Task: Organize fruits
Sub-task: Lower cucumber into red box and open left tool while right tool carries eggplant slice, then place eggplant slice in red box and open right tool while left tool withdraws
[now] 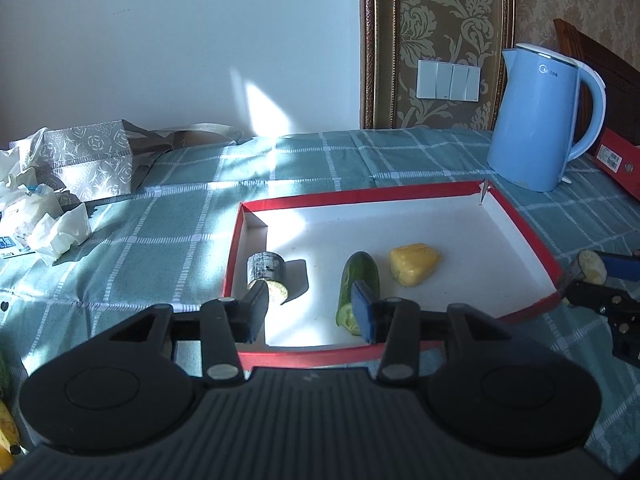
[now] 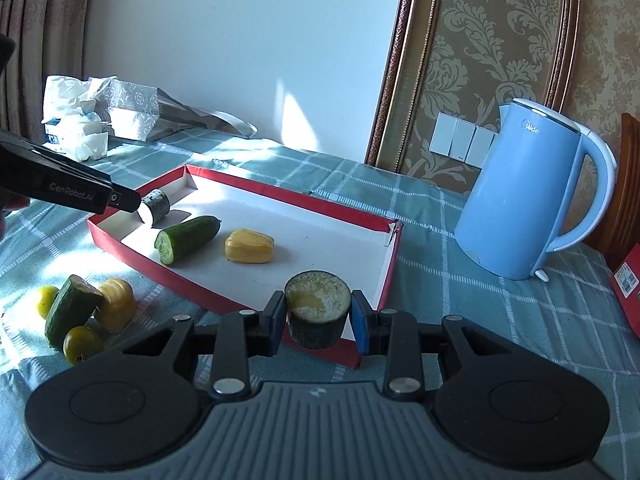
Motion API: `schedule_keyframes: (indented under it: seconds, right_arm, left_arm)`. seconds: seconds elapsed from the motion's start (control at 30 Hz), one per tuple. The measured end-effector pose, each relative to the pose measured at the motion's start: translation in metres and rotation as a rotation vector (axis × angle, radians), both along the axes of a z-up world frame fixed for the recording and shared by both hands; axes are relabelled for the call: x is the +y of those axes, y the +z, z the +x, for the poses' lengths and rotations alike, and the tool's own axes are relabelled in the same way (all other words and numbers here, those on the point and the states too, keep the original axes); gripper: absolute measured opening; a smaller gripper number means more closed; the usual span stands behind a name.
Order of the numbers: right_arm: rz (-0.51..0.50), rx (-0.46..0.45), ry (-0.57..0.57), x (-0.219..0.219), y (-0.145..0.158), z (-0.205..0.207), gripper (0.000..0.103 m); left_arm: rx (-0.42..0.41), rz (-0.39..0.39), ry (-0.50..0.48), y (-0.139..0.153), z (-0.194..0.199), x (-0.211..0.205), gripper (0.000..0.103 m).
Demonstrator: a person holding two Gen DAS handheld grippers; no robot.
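Checked tablecloth (image 2: 460, 280), blue kettle (image 2: 524, 196) beside red tray (image 2: 344, 212), crumpled tissues (image 2: 76, 128) behind.

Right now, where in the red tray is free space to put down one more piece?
The red tray is bare between the yellow piece and its corner near the blue kettle. Its other end is crowded: cucumber half, dark eggplant chunk.

We see a woven checked tablecloth (image 1: 168, 240), a matt cardboard tray (image 1: 520, 216), a glossy plastic kettle (image 1: 536, 120) and crumpled tissue paper (image 1: 60, 228).

banana (image 1: 8, 428) cropped, red box (image 2: 628, 284) cropped
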State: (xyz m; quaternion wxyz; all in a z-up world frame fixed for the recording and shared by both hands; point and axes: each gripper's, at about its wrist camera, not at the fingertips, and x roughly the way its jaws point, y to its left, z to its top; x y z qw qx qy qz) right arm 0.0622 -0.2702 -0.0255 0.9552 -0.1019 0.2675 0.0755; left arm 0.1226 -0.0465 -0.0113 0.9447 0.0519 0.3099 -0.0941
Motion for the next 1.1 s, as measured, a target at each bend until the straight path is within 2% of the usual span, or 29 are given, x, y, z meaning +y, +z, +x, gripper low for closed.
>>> schedule_keyframes:
  seconds: [0.13,0.43,0.63,0.97,1.1]
  right_arm:
    - [-0.004,0.001,0.005,0.003,-0.001,0.013,0.033]
    - [-0.025,0.013,0.019,0.012,-0.011,0.047,0.033]
    - [-0.049,0.024,0.039,0.021,-0.022,0.062,0.033]
    - [-0.054,0.078,0.05,0.028,-0.046,0.088,0.033]
    - [-0.058,0.066,0.056,0.03,-0.046,0.092,0.033]
  left_arm:
    - [0.013,-0.024,0.037,0.002,-0.023,0.019,0.045]
    - [0.055,-0.014,0.115,-0.005,-0.062,0.048,0.046]
    - [0.075,-0.033,0.161,-0.007,-0.078,0.061,0.047]
    - [0.098,-0.021,0.196,-0.013,-0.096,0.064,0.048]
    - [0.11,-0.02,0.209,-0.016,-0.1,0.066,0.05]
